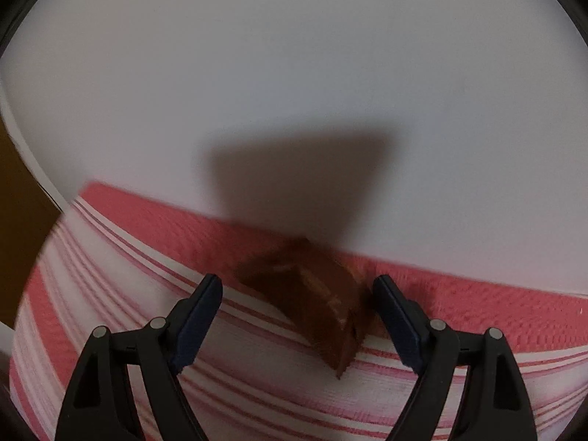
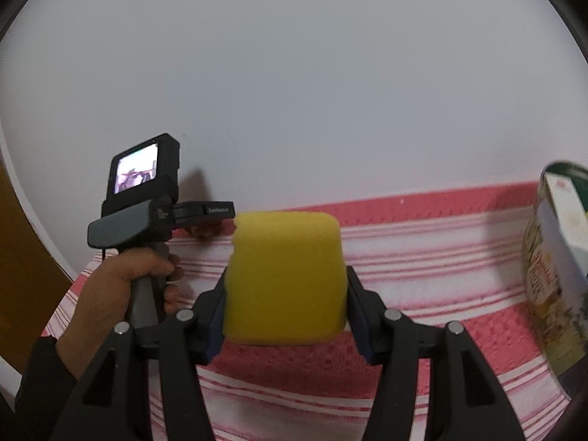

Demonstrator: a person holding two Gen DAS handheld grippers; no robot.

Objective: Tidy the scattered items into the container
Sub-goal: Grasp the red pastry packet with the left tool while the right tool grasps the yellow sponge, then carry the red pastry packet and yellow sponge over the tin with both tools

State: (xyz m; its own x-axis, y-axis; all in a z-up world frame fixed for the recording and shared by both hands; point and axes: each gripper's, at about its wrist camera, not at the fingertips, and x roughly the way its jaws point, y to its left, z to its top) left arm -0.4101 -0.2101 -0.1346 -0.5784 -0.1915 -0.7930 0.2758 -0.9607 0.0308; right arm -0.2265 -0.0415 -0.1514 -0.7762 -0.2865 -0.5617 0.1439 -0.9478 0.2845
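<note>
In the right wrist view, a yellow sponge is held between the two fingers of the right gripper; the blue pads are pressed against its left and right sides, so the jaws are closed on it at a middling width. The sponge is carried above a red and white striped cloth that is spread before a plain white wall. At the right edge of that view a printed tin can is seen standing on the cloth, blurred and partly cut off. To the left, the left gripper is seen from behind: its handle is grasped by the person's left hand, a dark sleeve covers the wrist, and a small lit screen is mounted on top. In the left wrist view, the left gripper is held wide open and tilted down toward the cloth. A brown wedge-shaped thing, blurred, lies on the cloth between the open fingers; it seems nearer the right-hand pad, but whether it is touched cannot be told. No pressing of the pads on it is seen. A dark shadow is thrown on the wall above it. The container cannot be made out in either view.
</note>
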